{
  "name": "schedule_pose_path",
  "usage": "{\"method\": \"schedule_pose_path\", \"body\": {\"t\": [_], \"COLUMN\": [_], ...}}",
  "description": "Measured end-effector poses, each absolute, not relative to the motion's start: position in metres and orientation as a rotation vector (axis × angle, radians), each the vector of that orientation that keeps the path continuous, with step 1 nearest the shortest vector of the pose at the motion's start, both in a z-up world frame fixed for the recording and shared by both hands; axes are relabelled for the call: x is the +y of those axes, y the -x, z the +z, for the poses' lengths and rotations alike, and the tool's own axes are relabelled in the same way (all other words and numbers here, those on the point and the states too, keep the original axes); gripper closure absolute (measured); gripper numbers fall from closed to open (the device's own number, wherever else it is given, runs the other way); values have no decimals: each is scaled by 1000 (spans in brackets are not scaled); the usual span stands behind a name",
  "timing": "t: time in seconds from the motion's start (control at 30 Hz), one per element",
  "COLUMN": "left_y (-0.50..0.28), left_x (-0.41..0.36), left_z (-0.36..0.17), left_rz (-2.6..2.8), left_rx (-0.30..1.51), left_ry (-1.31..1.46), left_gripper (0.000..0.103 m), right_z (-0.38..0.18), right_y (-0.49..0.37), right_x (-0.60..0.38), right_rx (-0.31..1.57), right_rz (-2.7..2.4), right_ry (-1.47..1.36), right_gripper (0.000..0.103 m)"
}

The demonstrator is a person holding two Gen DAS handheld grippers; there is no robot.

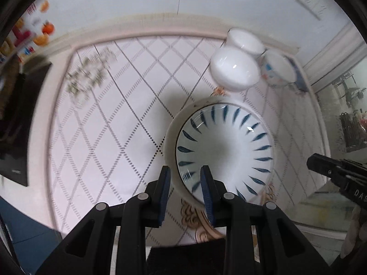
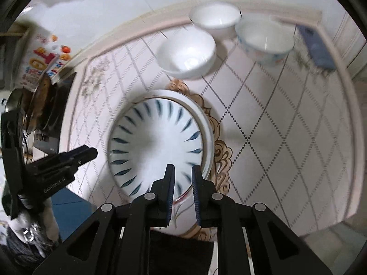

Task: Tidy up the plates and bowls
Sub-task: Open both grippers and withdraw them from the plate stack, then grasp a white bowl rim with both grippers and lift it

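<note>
A white bowl with blue leaf strokes inside (image 1: 226, 153) shows in both wrist views (image 2: 156, 146). My left gripper (image 1: 186, 171) straddles its near-left rim, one finger outside and one inside, jaws closed on the rim. My right gripper (image 2: 182, 171) has its jaws around the bowl's near-right rim, holding it. Three bowls stand behind: a white one (image 1: 234, 67) (image 2: 188, 55), another white one (image 1: 246, 40) (image 2: 215, 19), and one with a blue-and-red pattern (image 1: 276, 68) (image 2: 266, 41).
The tabletop (image 1: 110, 119) has a diamond tile pattern, a gold ornament and a raised pale rim. A dark box (image 1: 16, 123) lies at its left edge. A blue flat object (image 2: 317, 45) lies at the far right. The right gripper's body (image 1: 339, 174) shows at right.
</note>
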State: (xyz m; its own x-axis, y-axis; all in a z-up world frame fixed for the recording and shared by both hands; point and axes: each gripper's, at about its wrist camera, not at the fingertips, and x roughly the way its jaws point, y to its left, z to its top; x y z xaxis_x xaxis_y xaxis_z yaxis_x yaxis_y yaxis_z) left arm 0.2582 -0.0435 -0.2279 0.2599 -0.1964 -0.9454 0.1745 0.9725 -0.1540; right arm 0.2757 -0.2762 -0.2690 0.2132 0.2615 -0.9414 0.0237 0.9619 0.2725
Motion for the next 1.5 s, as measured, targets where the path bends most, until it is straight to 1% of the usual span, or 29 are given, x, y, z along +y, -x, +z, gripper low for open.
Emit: {"method": "schedule_pose_path", "body": {"t": [0.23,0.3,0.37,0.4,0.43,0.67,0.8,0.97,1.07,1.2,1.33,1.5], "left_y": [-203,-189,-177,-173,-165,-132,-121,-126,-140,-179,-240,-331], "left_x": [-36,-34,-31,-31,-29,-24,-23,-28,-32,-44,-61,-85], "left_z": [-162,-150,-140,-136,-130,-108,-103,-104,-111,-128,-153,-197], "left_rz": [-299,-298,-304,-302,-301,-320,-327,-315,-302,-275,-241,-202], "left_rx": [1180,1159,1139,1132,1117,1078,1069,1067,1073,1102,1147,1232], "left_ry": [-6,-11,3,8,11,35,35,45,56,73,103,153], "left_gripper": [78,78,75,73,73,73,73,73,73,73,73,73], "right_z": [-194,-176,-160,-152,-146,-108,-97,-98,-106,-118,-141,-188], "right_y": [-203,-182,-161,-151,-143,-89,-72,-71,-85,-119,-175,-265], "right_x": [-251,-244,-239,-235,-233,-221,-217,-222,-233,-254,-284,-325], "right_rx": [1235,1207,1177,1162,1152,1108,1094,1103,1116,1113,1113,1175], "right_rz": [151,147,139,130,123,108,98,101,105,108,85,111], "right_ry": [-233,-236,-229,-221,-215,-208,-198,-215,-233,-261,-313,-451], "right_gripper": [85,75,43,39,38,37,37,37,37,37,37,37]}}
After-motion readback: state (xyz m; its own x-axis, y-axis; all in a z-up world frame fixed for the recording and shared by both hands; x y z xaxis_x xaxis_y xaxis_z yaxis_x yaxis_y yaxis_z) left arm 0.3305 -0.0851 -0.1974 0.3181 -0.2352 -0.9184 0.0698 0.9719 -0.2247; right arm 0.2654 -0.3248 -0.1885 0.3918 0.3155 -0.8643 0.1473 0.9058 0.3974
